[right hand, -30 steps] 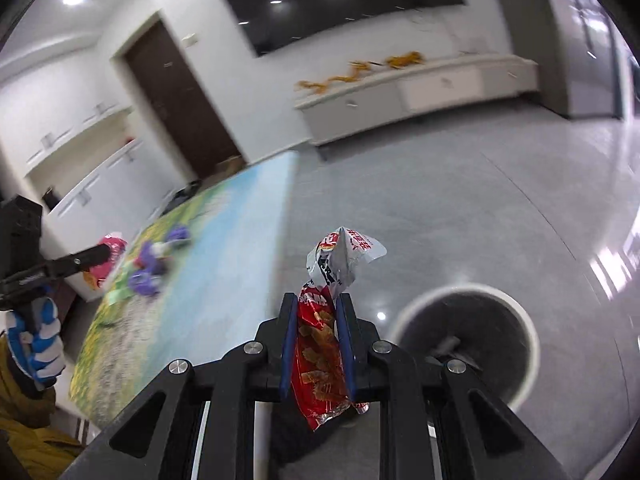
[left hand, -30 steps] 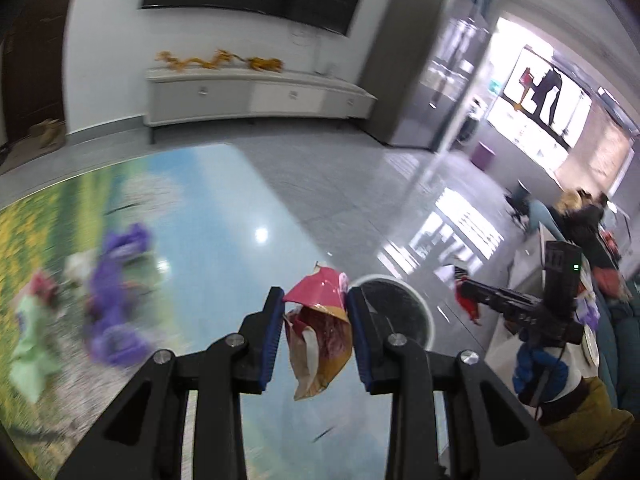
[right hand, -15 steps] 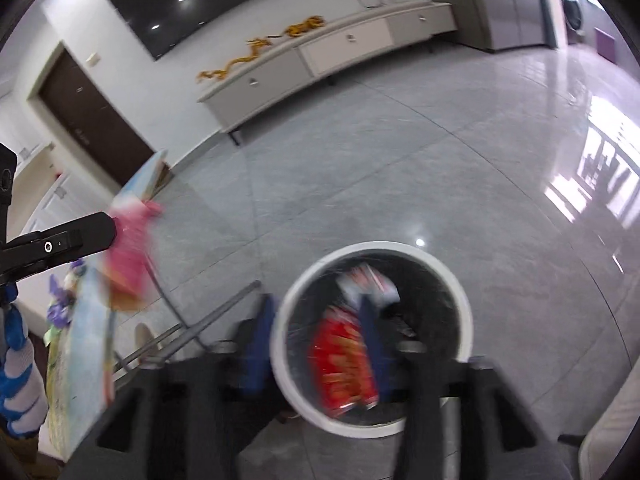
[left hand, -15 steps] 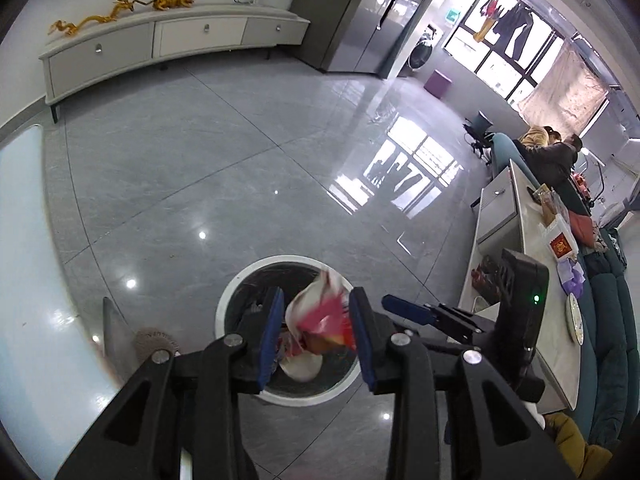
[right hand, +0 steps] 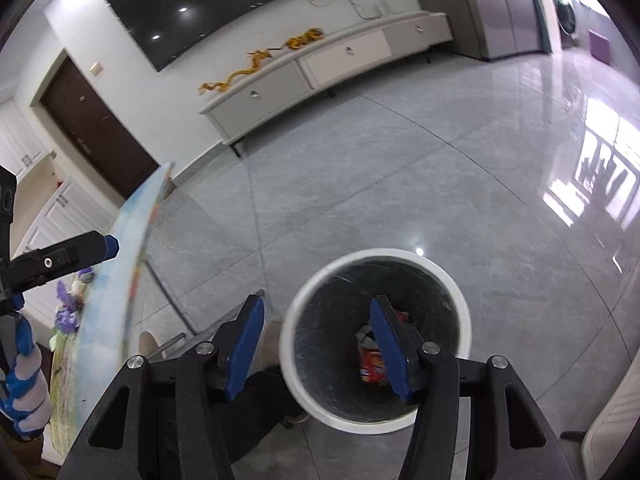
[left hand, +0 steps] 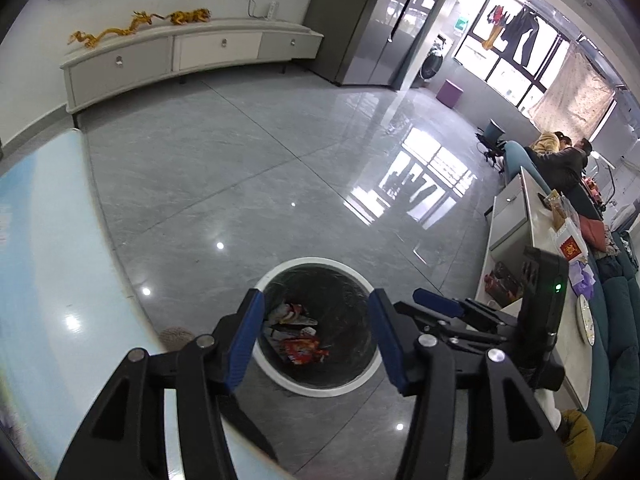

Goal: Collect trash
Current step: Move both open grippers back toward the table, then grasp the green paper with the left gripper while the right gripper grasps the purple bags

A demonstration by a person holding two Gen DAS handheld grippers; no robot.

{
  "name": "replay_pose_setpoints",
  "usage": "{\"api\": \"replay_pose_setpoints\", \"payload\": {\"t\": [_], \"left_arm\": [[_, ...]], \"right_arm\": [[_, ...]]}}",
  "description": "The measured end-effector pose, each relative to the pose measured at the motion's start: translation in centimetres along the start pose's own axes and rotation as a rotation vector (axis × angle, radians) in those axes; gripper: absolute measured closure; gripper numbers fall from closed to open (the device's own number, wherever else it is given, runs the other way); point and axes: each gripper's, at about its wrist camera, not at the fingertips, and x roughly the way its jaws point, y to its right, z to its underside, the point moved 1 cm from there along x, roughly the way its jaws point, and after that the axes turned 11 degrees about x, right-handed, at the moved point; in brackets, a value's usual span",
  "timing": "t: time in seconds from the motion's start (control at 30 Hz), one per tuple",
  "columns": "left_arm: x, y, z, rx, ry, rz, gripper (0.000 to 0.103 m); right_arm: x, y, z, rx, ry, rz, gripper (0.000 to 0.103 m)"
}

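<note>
Nearest in the left wrist view, the left tool (left hand: pixel 316 334) hangs over the bin (left hand: pixel 320 390) with its blue pads spread; its jaws have just been opening and nothing sits between them. Through the gap lie the snack wrappers (left hand: pixel 298 334), red and white packets resting on the dark liner at the bottom of the bin. The right tool (left hand: pixel 438 306) shows at the right of this view, one blue pad reaching toward the white rim.

In the right wrist view, the right tool (right hand: pixel 318 338) also stands spread and empty; its jaws have been opening within the last second. Its right finger hides part of a red wrapper (right hand: pixel 372 362) down inside the bin (right hand: pixel 304 392), whose white rim lies between the two pads. At the left edge a gloved hand (right hand: pixel 22 384) in blue and white holds the left tool (right hand: pixel 108 246), one blue pad tip showing.

Just left of the bin stands the bench (left hand: pixel 44 272), its glossy top printed with sky and flowers. On its far part, seen from the right wrist, some purple scraps (right hand: pixel 66 310) lie.

Beyond the bin stretches the polished grey floor (left hand: pixel 248 160), bright with window reflections. Against the far wall stands a long white cabinet (left hand: pixel 192 54) with a golden dragon ornament (left hand: pixel 120 32) on top. A dark screen (right hand: pixel 224 4) hangs above it, and a brown door (right hand: pixel 100 132) stands to the left. Far right, people (left hand: pixel 560 152) sit on a teal sofa.
</note>
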Motion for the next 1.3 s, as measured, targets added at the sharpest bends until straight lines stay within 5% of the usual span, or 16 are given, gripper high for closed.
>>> {"api": "replay_pose_setpoints", "payload": {"t": [0.33,0.77,1.0,1.3], "left_arm": [[-10.3,-4.8,5.5,-0.035,0.106,-0.129,0.051],[-23.2,-19.0,18.5,-0.276,0.205,-0.416,0.041],[-25.3,-27.1,24.2,-0.425,0.147,-0.555,0.037],[-22.9,-30.1,24.7,-0.442,0.085,-0.564,0.033]], "right_arm": [[-2.1,-10.4,1.0,-0.184,0.007,-0.095,0.049],[2.4,-27.0,5.5,-0.447,-0.137,-0.229,0.049],[7.3,-34.9,9.8,-0.606,-0.295,-0.283,0.042],[14.5,-40.6,12.8,-0.599,-0.452,-0.313,0.042]]}}
